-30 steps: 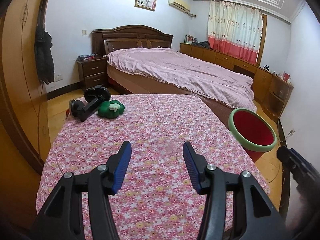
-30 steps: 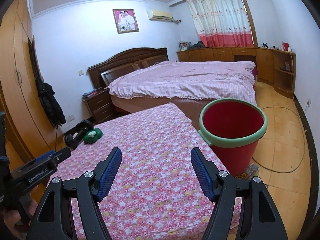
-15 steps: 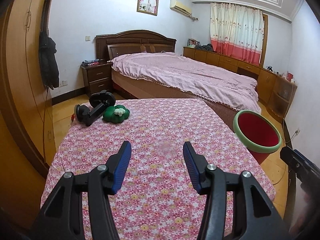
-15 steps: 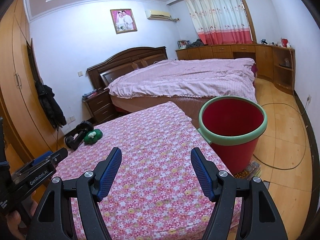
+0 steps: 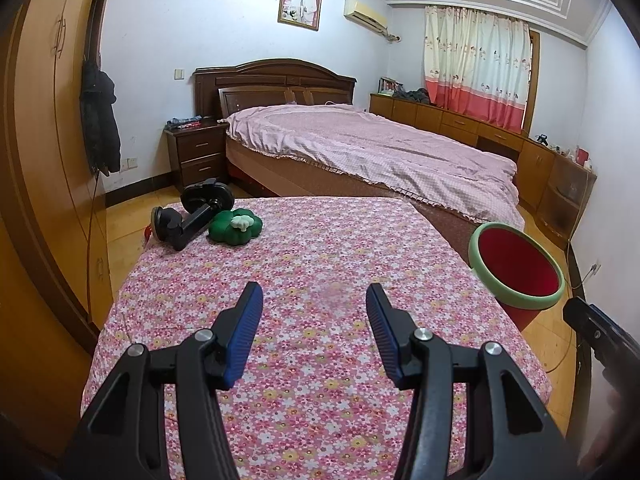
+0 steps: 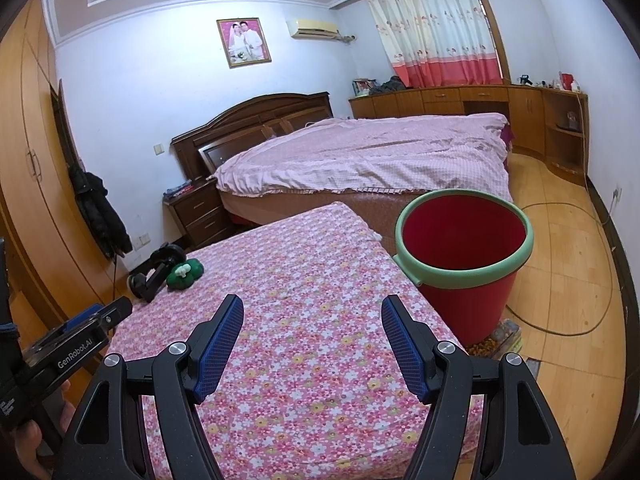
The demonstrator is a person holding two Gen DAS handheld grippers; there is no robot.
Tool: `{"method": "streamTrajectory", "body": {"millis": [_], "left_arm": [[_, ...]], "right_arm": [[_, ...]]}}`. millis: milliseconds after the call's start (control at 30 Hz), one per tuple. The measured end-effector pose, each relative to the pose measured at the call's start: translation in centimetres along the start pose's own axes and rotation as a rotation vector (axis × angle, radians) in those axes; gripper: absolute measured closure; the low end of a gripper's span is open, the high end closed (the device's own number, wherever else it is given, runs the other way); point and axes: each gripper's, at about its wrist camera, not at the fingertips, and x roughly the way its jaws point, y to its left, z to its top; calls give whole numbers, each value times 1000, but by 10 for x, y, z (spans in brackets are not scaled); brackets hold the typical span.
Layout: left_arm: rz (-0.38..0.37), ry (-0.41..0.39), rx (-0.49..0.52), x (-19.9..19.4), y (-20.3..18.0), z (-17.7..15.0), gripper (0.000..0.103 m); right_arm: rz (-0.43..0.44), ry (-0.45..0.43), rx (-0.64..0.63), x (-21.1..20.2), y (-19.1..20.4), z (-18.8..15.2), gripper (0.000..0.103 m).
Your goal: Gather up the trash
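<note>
- Left gripper (image 5: 314, 300): jaws parted, nothing held; floral tablecloth (image 5: 320, 256) seen between them.
- Right gripper (image 6: 312, 312): jaws parted wider, nothing held.
- Green plush toy (image 5: 235, 226): laid at the table's far left corner, well beyond both jaws, touching a black clamp mount (image 5: 192, 216).
- Red bucket with green rim (image 6: 464, 264): stood on the floor just beside the table's right edge.

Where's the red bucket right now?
The red bucket stands on the floor off the table's right edge, with the bed behind it; it is largest in the right wrist view.
</note>
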Motion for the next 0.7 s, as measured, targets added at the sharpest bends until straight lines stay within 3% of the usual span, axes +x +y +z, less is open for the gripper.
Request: {"method": "streamTrajectory", "body": {"millis": [700], "left_arm": [[0,2,-1,0,1,0,49]], "right_arm": [[3,7,1,2,2,-2,30]]}}
